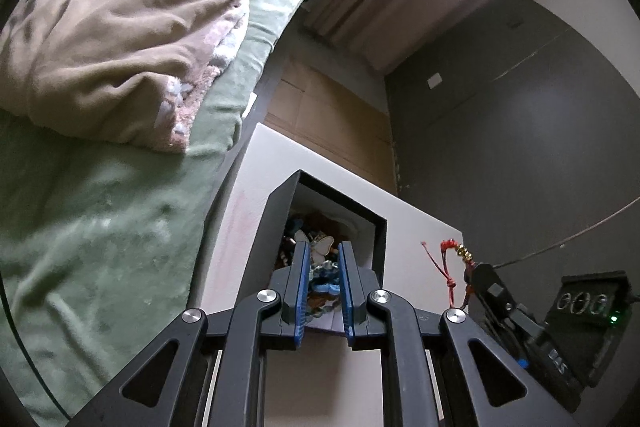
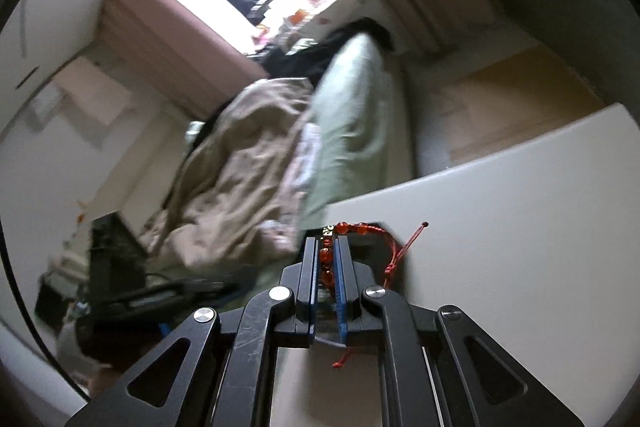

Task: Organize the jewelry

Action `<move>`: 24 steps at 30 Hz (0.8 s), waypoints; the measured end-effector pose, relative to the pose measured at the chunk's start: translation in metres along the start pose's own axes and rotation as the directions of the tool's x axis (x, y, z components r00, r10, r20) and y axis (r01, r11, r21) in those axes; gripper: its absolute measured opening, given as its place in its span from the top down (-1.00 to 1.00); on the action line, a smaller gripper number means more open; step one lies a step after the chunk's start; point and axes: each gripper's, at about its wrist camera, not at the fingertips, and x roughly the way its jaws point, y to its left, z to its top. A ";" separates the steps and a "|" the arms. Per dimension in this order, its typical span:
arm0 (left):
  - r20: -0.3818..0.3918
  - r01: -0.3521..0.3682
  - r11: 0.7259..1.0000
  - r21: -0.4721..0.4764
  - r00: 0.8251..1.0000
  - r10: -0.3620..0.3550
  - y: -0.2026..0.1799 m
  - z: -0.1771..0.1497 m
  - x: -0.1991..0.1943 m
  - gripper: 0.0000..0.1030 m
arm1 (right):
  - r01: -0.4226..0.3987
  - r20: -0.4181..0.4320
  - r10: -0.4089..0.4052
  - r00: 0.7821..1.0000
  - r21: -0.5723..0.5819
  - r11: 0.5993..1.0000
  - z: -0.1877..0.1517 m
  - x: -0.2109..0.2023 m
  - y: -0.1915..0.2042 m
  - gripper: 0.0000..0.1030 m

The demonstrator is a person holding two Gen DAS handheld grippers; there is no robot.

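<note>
Red beaded bracelet (image 2: 352, 229) lifted clear in right gripper (image 2: 328, 259), jaws clamped on it.
Left gripper (image 1: 324, 267) over black box (image 1: 376, 223), jaws slightly apart, empty; next, probably carrying bracelet somewhere tidy.

White table (image 1: 416, 227) bears a black box (image 1: 340, 203) (jewelry inside).

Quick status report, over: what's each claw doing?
Right claw shut on red bead bracelet, lifted. Left claw nearly shut, empty, over black jewelry box. Nothing blocking.
</note>
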 end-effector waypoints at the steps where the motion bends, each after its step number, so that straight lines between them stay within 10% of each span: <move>1: 0.002 0.001 1.000 -0.005 1.000 -0.001 0.000 -0.001 -0.001 0.71 | -0.013 0.002 0.013 1.000 -0.010 1.000 -0.002 0.003 0.006 0.82; 4: 0.009 0.002 1.000 -0.020 1.000 -0.001 0.003 -0.001 -0.002 0.63 | -0.049 0.000 0.049 0.999 -0.017 0.999 -0.006 0.019 0.016 0.82; 8: 0.038 -0.008 1.000 -0.020 0.999 0.009 0.005 -0.002 -0.007 0.00 | -0.052 -0.024 0.053 0.998 0.031 0.998 -0.012 0.043 0.012 0.79; 15: 0.070 -0.013 1.000 -0.007 0.997 0.013 0.007 0.003 -0.012 -0.19 | 0.057 -0.124 -0.045 0.991 0.097 0.994 -0.016 0.049 -0.012 -0.17; 24: 0.125 -0.035 0.999 0.018 0.992 0.033 -0.002 -0.002 -0.014 -0.26 | 0.139 -0.084 -0.130 0.988 0.109 0.984 -0.009 0.005 -0.028 -0.24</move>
